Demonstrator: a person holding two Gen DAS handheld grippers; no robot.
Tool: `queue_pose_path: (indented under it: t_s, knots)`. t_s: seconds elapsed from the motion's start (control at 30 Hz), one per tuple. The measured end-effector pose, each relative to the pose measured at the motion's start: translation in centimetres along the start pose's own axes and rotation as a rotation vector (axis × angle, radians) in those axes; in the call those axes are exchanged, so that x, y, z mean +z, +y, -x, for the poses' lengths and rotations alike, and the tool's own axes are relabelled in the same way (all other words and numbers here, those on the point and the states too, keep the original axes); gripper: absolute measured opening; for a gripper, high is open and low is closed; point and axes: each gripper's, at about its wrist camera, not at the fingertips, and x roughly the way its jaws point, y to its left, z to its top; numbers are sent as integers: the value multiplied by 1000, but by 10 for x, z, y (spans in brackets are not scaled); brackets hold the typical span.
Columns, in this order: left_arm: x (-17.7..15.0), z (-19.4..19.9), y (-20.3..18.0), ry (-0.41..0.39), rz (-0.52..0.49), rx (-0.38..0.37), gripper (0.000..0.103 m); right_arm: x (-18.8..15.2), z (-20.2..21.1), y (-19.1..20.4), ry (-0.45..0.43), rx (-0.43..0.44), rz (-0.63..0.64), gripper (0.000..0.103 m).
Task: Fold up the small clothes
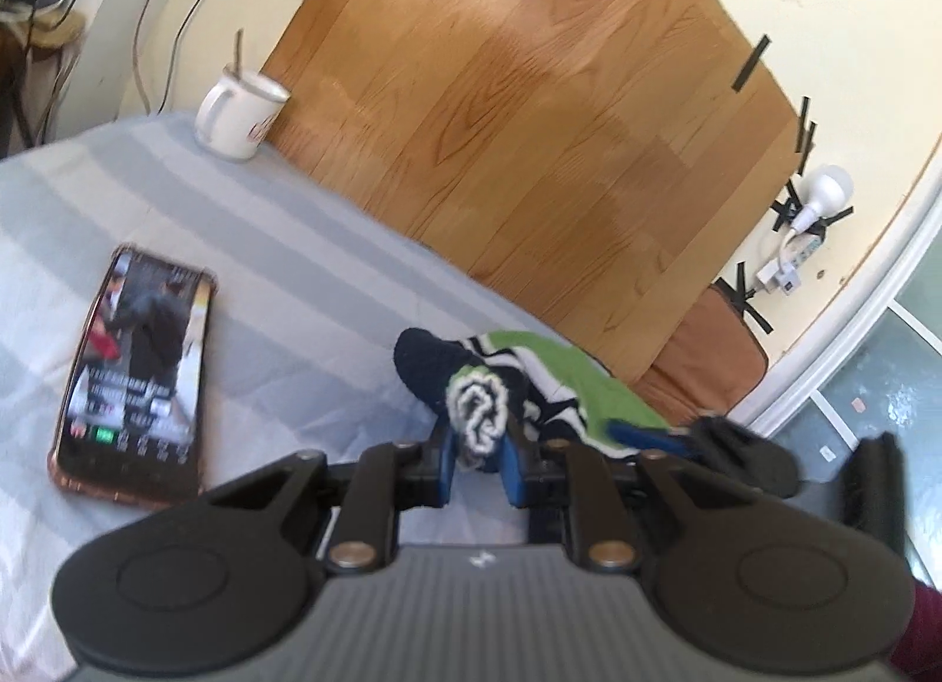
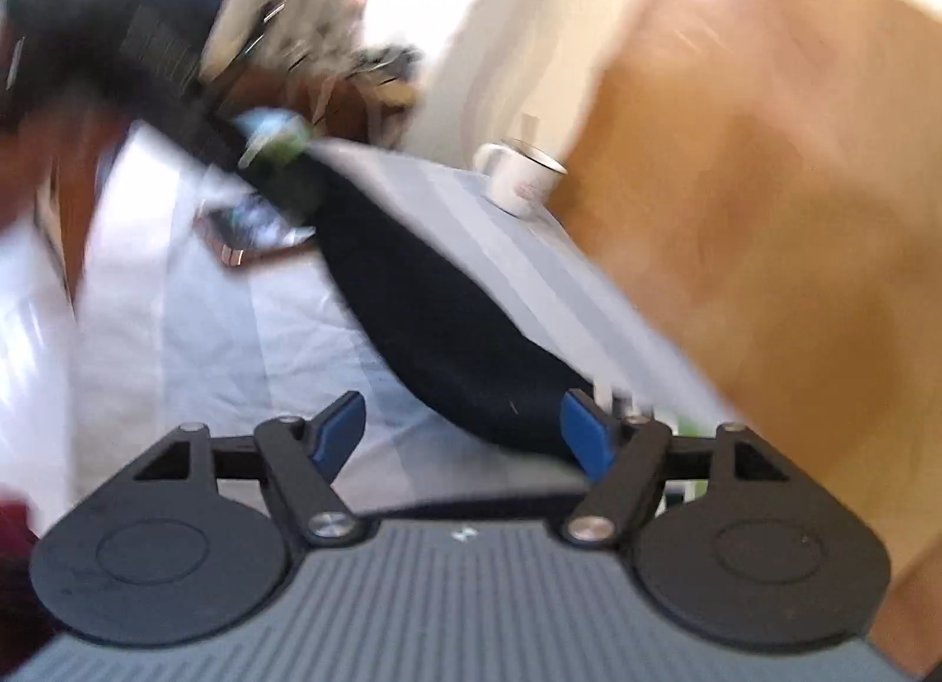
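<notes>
A striped grey-and-white surface [image 1: 247, 270] carries a phone [image 1: 138, 376] at nine o'clock and a white mug [image 1: 238, 113] at eleven o'clock in the left wrist view. A striped sock [image 1: 512, 387], green, white and navy, runs with its long axis from the left gripper [image 1: 476, 464] toward three o'clock. The left gripper is clamped on the sock's rolled end, so it is the nearer hand. In the blurred right wrist view, the right gripper [image 2: 462, 434] stands spread wide, gripping nothing. A dark cloth [image 2: 435, 323] stretches from between its fingers toward ten o'clock, touching only the right finger.
</notes>
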Motion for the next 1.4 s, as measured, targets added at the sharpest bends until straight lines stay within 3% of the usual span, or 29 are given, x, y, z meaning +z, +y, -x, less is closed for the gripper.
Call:
queue_pose_path:
  t_s: [0.07, 0.13, 0.2, 0.27, 0.3, 0.43, 0.57, 0.67, 0.8, 0.93, 1.0, 1.03, 1.1, 1.17, 1.2, 1.23, 1.3, 1.4]
  knots:
    - [3, 0, -8, -6, -22, -7, 15, 3, -19, 7, -19, 24, 50, 75]
    - [5, 0, -16, -12, -41, -14, 15, 14, -43, 3, -28, -22, 26, 71]
    - [7, 1, -25, -23, -66, -5, 17, 25, -59, -20, -9, 6, -81, 13]
    - [9, 7, -30, -52, -85, 25, 26, 31, -65, -60, -3, -2, -213, 12]
    - [9, 10, -31, -72, -90, 29, 36, 35, -63, -79, -11, -31, -255, 12]
    - [12, 7, -28, -88, -76, 34, 40, 27, -8, -190, -114, -172, -519, 13]
    - [3, -33, -26, 36, -39, 14, 47, -19, 88, -289, -247, -334, -799, 13]
    - [-15, -65, -37, 144, -52, -27, 52, -79, 137, -332, -262, -384, -1005, 13]
    - [-32, -103, -61, 256, -87, -64, 57, -179, 155, -351, -228, -329, -1296, 14]
    - [-17, -148, -86, 305, -154, -57, 58, -261, 146, -336, -225, -263, -1521, 14]
    - [1, -180, -105, 325, -183, -65, 64, -282, 143, -327, -242, -224, -1589, 15]
    - [8, -197, -115, 330, -204, -73, 74, -288, 140, -323, -256, -201, -1611, 15]
    - [18, -235, -136, 323, -261, -69, 82, -292, 137, -313, -281, -168, -1626, 15]
    - [19, -277, -157, 344, -303, -40, 76, -286, 135, -314, -296, -149, -1606, 16]
    - [18, -296, -163, 363, -317, -29, 62, -275, 128, -314, -301, -142, -1595, 16]
    - [16, -316, -168, 384, -331, -19, 36, -270, 125, -313, -305, -134, -1583, 16]
    - [12, -349, -172, 431, -371, 42, 9, -257, 133, -309, -311, -118, -1563, 16]
    - [32, -341, -166, 327, -383, 77, 8, -243, 135, -310, -328, -84, -1522, 16]
